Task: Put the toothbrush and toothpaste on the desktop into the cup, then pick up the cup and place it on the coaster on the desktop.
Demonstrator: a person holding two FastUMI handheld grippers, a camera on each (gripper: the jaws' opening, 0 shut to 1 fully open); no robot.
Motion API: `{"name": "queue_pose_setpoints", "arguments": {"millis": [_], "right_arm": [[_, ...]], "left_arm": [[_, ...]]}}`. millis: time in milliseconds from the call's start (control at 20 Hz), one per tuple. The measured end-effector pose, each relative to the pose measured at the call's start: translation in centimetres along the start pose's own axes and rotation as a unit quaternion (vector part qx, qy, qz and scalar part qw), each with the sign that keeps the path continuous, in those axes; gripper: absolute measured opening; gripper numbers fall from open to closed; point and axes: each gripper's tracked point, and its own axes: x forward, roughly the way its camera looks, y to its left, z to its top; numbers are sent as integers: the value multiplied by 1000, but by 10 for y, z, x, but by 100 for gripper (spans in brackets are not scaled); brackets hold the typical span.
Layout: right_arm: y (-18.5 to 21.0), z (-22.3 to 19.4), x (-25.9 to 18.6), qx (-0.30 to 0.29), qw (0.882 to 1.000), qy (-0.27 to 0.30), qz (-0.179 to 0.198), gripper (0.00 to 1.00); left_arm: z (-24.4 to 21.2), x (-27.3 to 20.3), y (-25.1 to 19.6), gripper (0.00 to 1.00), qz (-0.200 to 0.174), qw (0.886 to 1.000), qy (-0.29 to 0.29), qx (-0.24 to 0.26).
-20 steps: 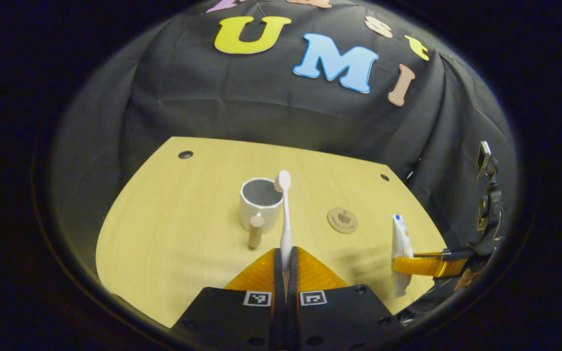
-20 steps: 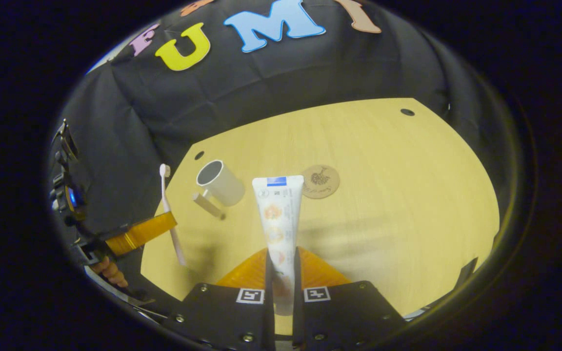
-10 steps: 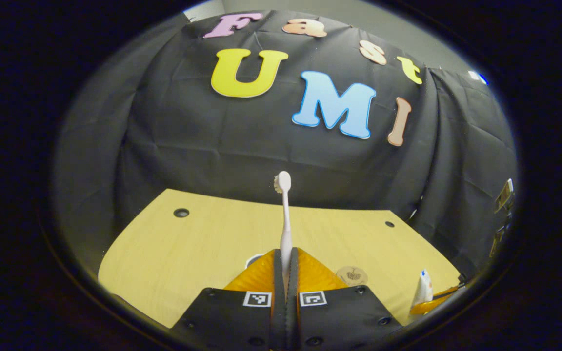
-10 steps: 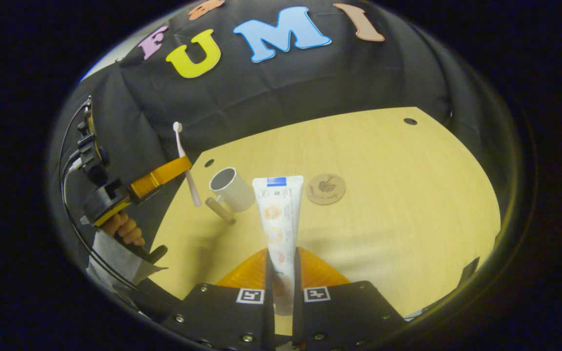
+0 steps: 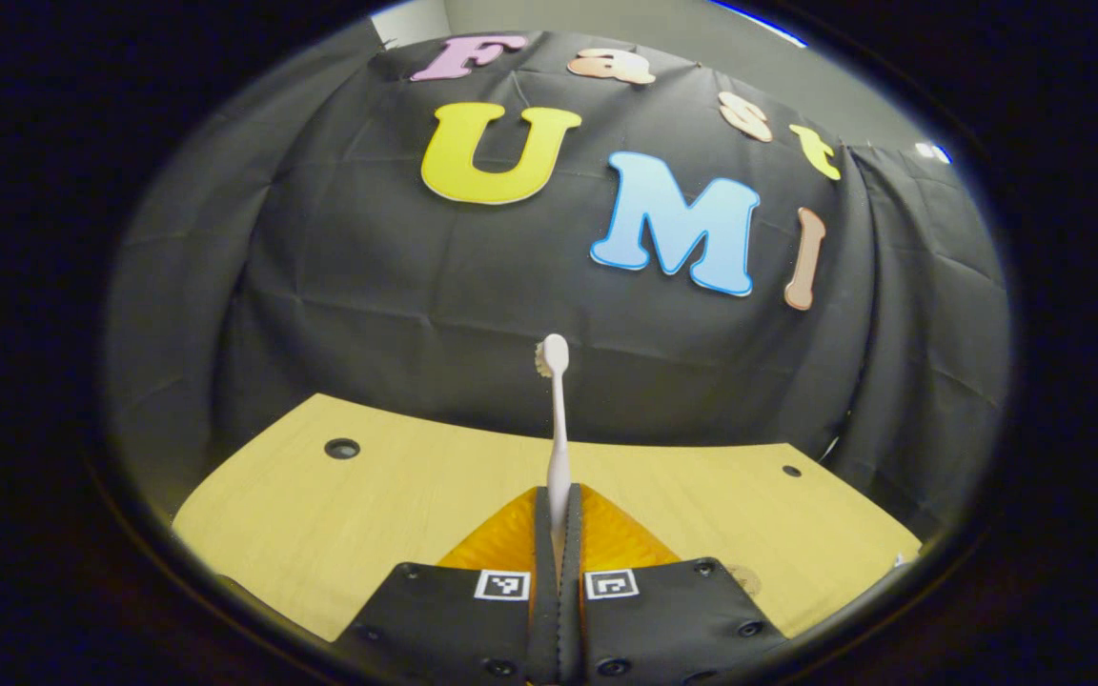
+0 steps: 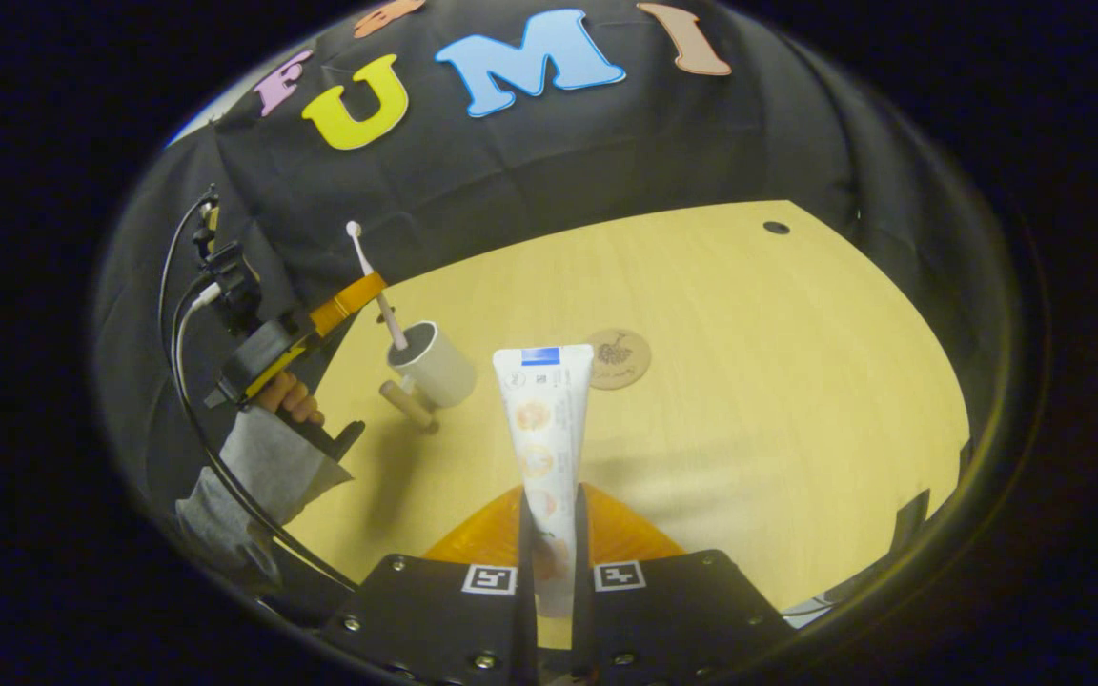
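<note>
Left gripper [image 5: 559, 519]: both orange fingers are closed on the handle of the toothbrush [image 5: 557, 419]. The toothbrush is pale pink-white and slim, and stands straight up from between the jaws with the bristled head at the top, bristles facing left in the left gripper view. In the right gripper view the same toothbrush [image 6: 376, 293] is tilted, its lower end at the mouth of the cup [image 6: 432, 362]; whether it touches the rim cannot be told.

Right gripper [image 6: 549, 534]: both fingers are clamped on the lower part of the toothpaste [image 6: 544, 429]. The tube is white with a blue band at its flat upper end and round orange printing down the face, and rises upright from between the jaws.

The cup is white and cylindrical with a grey inside and a wooden handle [image 6: 406, 405], standing on the desktop [image 6: 778, 381] ahead and left of the right jaws. The round brown coaster [image 6: 618, 357] lies flat just ahead and right of the tube's top, apart from the cup.
</note>
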Motion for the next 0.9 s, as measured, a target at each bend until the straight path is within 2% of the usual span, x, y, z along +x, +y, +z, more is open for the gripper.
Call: {"name": "queue_pose_setpoints", "arguments": {"millis": [200,250,300,500,600,650,750,900], "right_arm": [[2,-4,2,-6,1000,13,-2,15],[3,-3,3,-6,1000,15,-1,14],[4,-3,3,-7,1000,16,0,14],[6,-1,5,-10,1000,15,5,14],[10,-1,7,-14,1000,13,10,14],[11,-1,6,-19,1000,13,12,14],[16,0,7,-28,999,10,17,15],[27,11,8,-49,998,-4,31,14]], "left_arm": [[-22,13,4,8,8,1000,22,17],[-24,12,3,14,9,999,25,22],[-25,12,3,10,8,999,25,25],[-30,4,-2,18,-3,999,33,21],[-28,-3,-4,35,-9,999,37,17],[-27,-7,-5,49,-11,999,37,15],[-22,-16,-5,87,-6,999,32,14],[-15,-30,-3,89,2,1000,27,12]]}}
